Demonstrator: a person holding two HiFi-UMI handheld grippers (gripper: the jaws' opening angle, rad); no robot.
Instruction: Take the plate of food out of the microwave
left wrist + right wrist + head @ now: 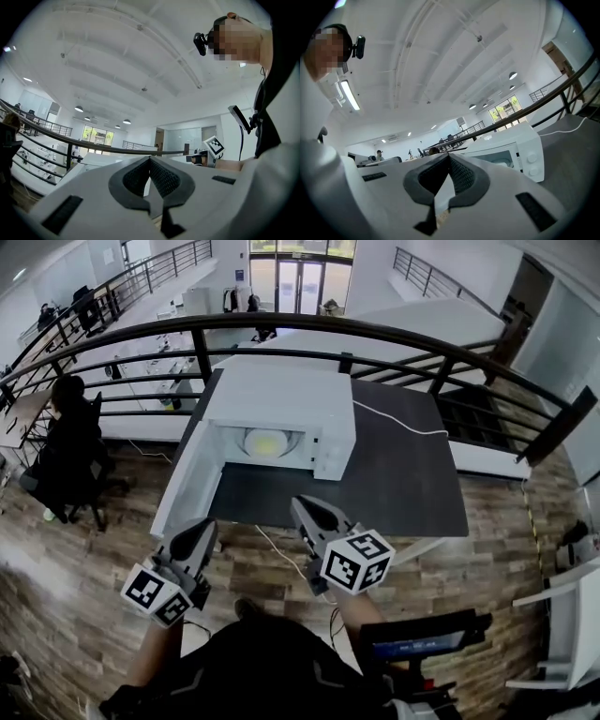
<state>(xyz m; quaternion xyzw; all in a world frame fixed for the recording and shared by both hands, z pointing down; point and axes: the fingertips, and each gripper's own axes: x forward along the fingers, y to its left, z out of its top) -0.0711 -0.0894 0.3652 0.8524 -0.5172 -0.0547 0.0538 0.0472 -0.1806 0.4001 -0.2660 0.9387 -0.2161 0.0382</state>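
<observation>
Well, left claw [201,529] and right claw [303,507] hover clenched and empty off the surface's [403,474] near edge, plate of food [265,442] sitting inside the open microwave [281,390] at the back-left corner, probably rigid, slick, breakable, so pinch its front rim.

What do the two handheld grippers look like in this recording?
They match. The left gripper and right gripper have white bodies and grey, tapering jaws lined with dark textured pads. Each carries a white cube with black square markers at its rear.
</observation>
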